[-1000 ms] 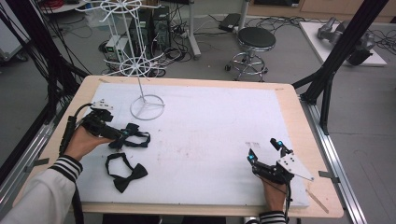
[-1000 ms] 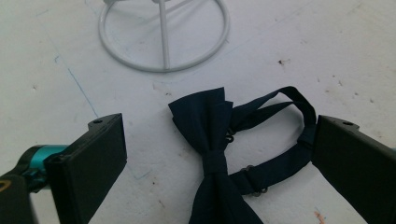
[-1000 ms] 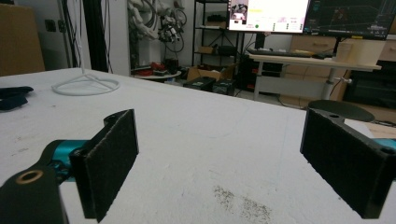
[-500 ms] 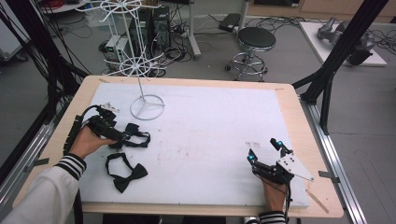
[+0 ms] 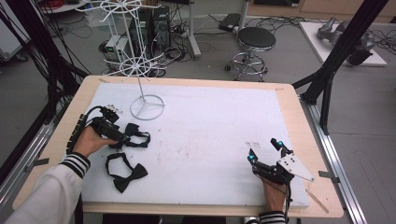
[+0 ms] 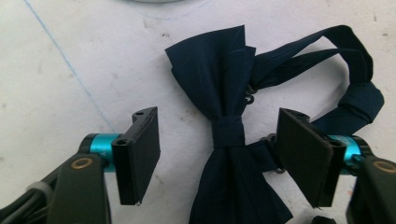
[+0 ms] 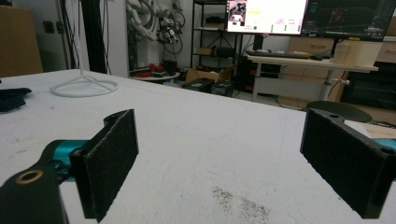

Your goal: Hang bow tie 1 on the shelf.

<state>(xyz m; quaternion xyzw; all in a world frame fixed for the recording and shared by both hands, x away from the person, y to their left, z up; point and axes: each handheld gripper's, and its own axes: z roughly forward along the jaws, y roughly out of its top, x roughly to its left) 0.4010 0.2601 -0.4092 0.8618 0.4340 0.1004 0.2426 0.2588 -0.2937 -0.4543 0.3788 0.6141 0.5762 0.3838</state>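
- White foam-topped table (image 5: 210, 135) at centre frame carries a wire stand (image 5: 140, 70), upper left.
- Left gripper (image 6: 217, 154), its jaws just closing, straddles a dark, soft fabric bow tie (image 6: 229, 126) at its knot, pads not yet pressing.
- Right gripper (image 7: 224, 154), lower right, gapes empty.

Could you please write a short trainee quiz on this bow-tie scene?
1. How many bow ties lie on the table?
2. True or false: the left hand-held gripper already pinches the bow tie.
3. What stands at the table's far left: A stool, B white wire stand, C monitor?

Key: 1. Two; the other lies nearer the person. 2. False: its jaws have been closing but flank the knot, untouched. 3. B.
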